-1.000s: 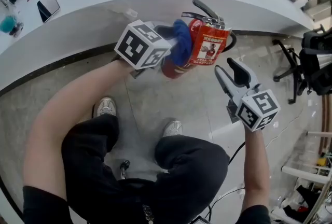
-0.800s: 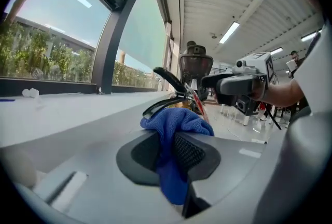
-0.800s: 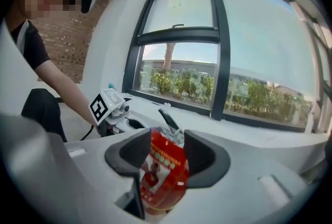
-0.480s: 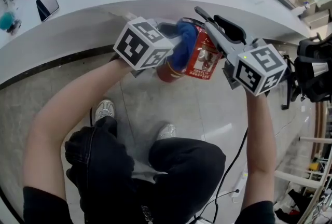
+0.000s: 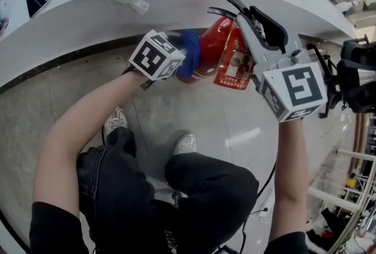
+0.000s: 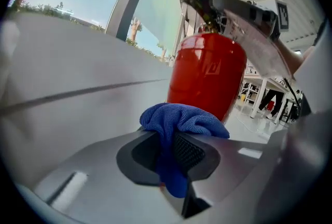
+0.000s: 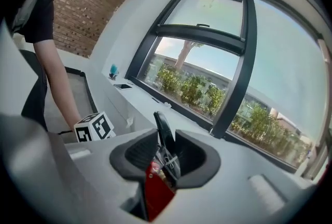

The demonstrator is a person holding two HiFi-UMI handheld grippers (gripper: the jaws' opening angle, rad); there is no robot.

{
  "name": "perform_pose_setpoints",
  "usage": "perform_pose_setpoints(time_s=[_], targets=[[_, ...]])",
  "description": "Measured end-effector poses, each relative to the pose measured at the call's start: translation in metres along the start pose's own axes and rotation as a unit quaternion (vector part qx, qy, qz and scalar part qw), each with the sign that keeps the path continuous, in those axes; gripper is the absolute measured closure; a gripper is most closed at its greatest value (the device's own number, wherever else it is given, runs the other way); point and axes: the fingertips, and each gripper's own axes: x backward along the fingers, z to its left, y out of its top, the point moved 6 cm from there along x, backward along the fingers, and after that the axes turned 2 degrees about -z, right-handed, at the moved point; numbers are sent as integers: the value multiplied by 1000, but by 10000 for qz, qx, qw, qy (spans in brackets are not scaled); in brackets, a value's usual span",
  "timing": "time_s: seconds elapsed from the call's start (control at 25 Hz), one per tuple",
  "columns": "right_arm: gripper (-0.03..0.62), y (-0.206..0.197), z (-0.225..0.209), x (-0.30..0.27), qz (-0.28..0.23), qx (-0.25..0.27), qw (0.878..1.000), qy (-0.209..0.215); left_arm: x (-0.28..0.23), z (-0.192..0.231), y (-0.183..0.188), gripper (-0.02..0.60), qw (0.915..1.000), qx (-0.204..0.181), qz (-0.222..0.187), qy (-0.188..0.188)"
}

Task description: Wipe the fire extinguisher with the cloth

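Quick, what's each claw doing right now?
Left gripper: closed on the blue cloth.
Right gripper: jaws have just been closing, now on the fire extinguisher, at its top lever.

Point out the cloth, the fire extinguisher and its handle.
cloth (image 6: 184, 119), left gripper view, its bunched top fold.
fire extinguisher (image 6: 207, 72), left gripper view, middle of the red cylinder.
handle (image 7: 163, 132), right gripper view, the black lever's upper part.

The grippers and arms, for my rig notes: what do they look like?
Both the left gripper and right gripper have grey bodies with black ribbed pads, each carrying a white cube with black square markers. Short black sleeves; bare forearms.
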Motion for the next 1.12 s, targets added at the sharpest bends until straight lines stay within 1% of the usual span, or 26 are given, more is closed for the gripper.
perform_pose_setpoints(time_s=[0.16, 0.28, 0.4, 0.56, 0.68, 0.8, 0.88, 0.92, 1.04, 1.12], targets=[[489, -1, 4, -1, 90, 9, 9999, -123, -18, 7, -40, 526, 9995, 31, 303, 44], [490, 0, 6, -2, 182, 28, 9996, -218, -33, 17, -64, 528, 9993, 206, 300, 83], [490, 1, 6, 0, 289, 8, 9992, -272, -53, 24, -92, 528, 9981, 315, 511, 145], [490, 1, 5, 0, 305, -28, 9992, -274, -73, 35, -126, 528, 9956, 594, 676, 263], [490, 0, 5, 0, 312, 45, 9990, -326, -87, 40, -144, 528, 9933, 539, 976, 302], [490, -2, 6, 0, 347, 45, 9986, -388, -99, 40, -155, 528, 9910, 441, 1240, 228], [490, -3, 7, 0, 378, 16, 9984, -409, -94, 39, -148, 528, 9914, 309, 1259, 183], [489, -3, 7, 0, 386, -2, 9983, -427, -89, 39, -137, 528, 9929, 221, 1163, 149], [490, -5, 7, 1, 391, -41, 9979, -520, -68, 36, -86, 528, 9982, -72, 589, -40], [490, -5, 6, 0, 374, -12, 9977, -569, -51, 32, -47, 528, 9992, -305, 215, -172]])
